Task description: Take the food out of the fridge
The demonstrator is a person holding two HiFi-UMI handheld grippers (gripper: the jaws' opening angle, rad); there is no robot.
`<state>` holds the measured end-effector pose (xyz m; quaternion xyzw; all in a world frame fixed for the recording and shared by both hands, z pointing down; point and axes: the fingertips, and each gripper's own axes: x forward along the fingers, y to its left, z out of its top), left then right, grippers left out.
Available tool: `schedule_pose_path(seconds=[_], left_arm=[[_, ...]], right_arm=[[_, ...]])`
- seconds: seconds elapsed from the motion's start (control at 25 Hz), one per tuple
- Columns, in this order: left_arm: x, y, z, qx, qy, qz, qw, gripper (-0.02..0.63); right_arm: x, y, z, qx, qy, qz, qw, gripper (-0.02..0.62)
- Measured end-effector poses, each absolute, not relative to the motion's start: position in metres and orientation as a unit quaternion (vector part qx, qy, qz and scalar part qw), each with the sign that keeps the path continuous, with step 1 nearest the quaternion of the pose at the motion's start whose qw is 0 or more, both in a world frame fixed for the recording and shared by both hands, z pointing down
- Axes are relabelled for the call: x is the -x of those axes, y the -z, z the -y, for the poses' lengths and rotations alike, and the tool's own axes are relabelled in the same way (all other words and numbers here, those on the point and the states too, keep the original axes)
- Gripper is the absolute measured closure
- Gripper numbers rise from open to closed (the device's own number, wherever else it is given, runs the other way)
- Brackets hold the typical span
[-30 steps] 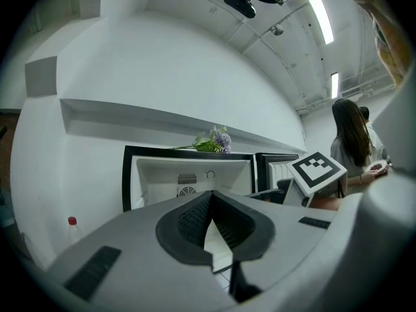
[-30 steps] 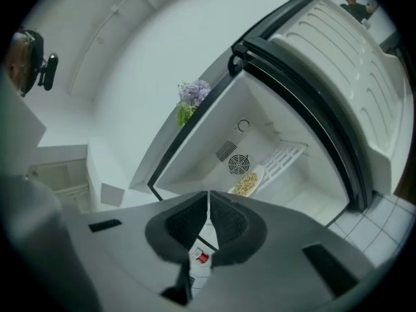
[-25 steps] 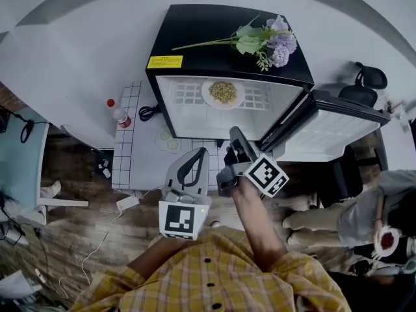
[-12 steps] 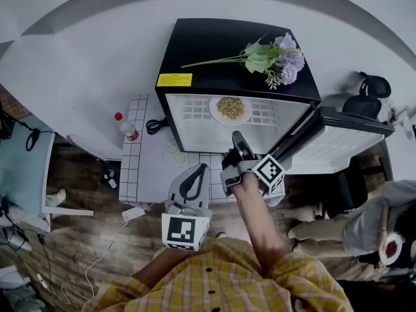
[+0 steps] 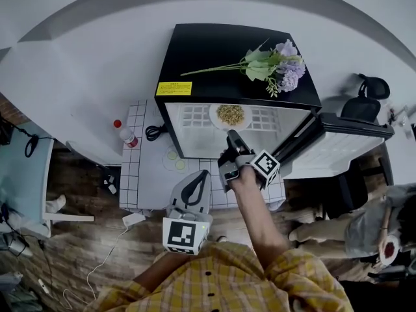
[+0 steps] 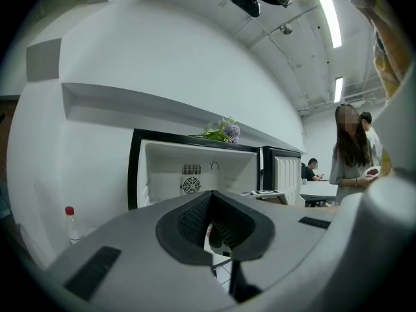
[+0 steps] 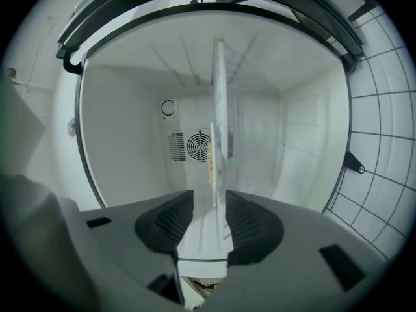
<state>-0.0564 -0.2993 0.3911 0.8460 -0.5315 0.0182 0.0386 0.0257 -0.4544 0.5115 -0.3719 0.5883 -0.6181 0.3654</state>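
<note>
A black mini fridge [image 5: 221, 51] stands open, its door [image 5: 338, 138] swung out to the right. Inside, a white plate of yellowish food [image 5: 230, 114] rests on the wire shelf [image 5: 195, 114]. My right gripper [image 5: 229, 142] reaches level into the front of the opening, just short of the plate. It is rolled on its side, so the shelf [image 7: 218, 96] and the plate of food [image 7: 210, 161] appear edge-on, in line with the gap. The right gripper [image 7: 208, 221] is open; its jaws have just been opening and the pads press on nothing. My left gripper [image 5: 197, 177] waits shut before the fridge [image 6: 195, 174].
Purple flowers [image 5: 276, 60] lie on the fridge top. A red-capped bottle [image 5: 123, 134] and a black cable [image 5: 153, 132] sit on the white tiled table [image 5: 140, 174] left of the fridge. An office chair [image 5: 364, 103] and a seated person [image 5: 383, 229] are right of the door; a person [image 6: 351, 151] stands nearby.
The right gripper has moved toward the fridge opening, rolled onto its side, and its jaws have gone from shut to open. The left gripper has hardly moved.
</note>
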Motion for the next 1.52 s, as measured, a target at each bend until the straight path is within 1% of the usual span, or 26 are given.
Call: schedule_pose_path(seconds=[0.28,0.36,0.48,0.52,0.6,0.64,0.68,0.72,1.08,1.28,1.52], left_arm=[[0.057,-0.397,0.305,-0.848,-0.023,0.527,0.047,0.598],[0.057,-0.399,0.306,-0.848,-0.021,0.527,0.053,0.598],[0.058,-0.399,0.306,-0.848,-0.015,0.528,0.046,0.598],[0.058,-0.399,0.307,-0.848,-0.015,0.528,0.045,0.598],[0.058,-0.402,0.308,-0.848,-0.017,0.527,0.051,0.598],[0.058,-0.403,0.308,-0.849,-0.018,0.526,0.054,0.598],[0.059,-0.404,0.308,-0.849,-0.019,0.525,0.055,0.598],[0.059,-0.405,0.308,-0.849,-0.018,0.525,0.054,0.598],[0.053,-0.402,0.302,-0.853,-0.013,0.518,0.063,0.598],[0.048,-0.396,0.296,-0.855,-0.013,0.516,0.045,0.598],[0.046,-0.394,0.287,-0.854,-0.008,0.518,0.047,0.598]], right_arm=[[-0.025,-0.515,0.471,0.365,0.633,-0.571,0.372,0.449],[-0.024,-0.516,0.476,0.365,0.635,-0.569,0.373,0.471],[-0.022,-0.521,0.48,0.369,0.642,-0.562,0.368,0.479],[-0.022,-0.524,0.481,0.37,0.643,-0.561,0.367,0.486],[-0.023,-0.527,0.481,0.37,0.642,-0.561,0.368,0.529],[-0.023,-0.526,0.48,0.37,0.641,-0.563,0.368,0.536],[-0.023,-0.523,0.48,0.37,0.64,-0.564,0.368,0.567],[-0.023,-0.521,0.479,0.371,0.641,-0.562,0.367,0.573],[-0.027,-0.508,0.466,0.376,0.635,-0.568,0.363,0.574],[-0.032,-0.498,0.457,0.38,0.621,-0.587,0.356,0.575],[-0.034,-0.485,0.442,0.375,0.606,-0.607,0.352,0.574]])
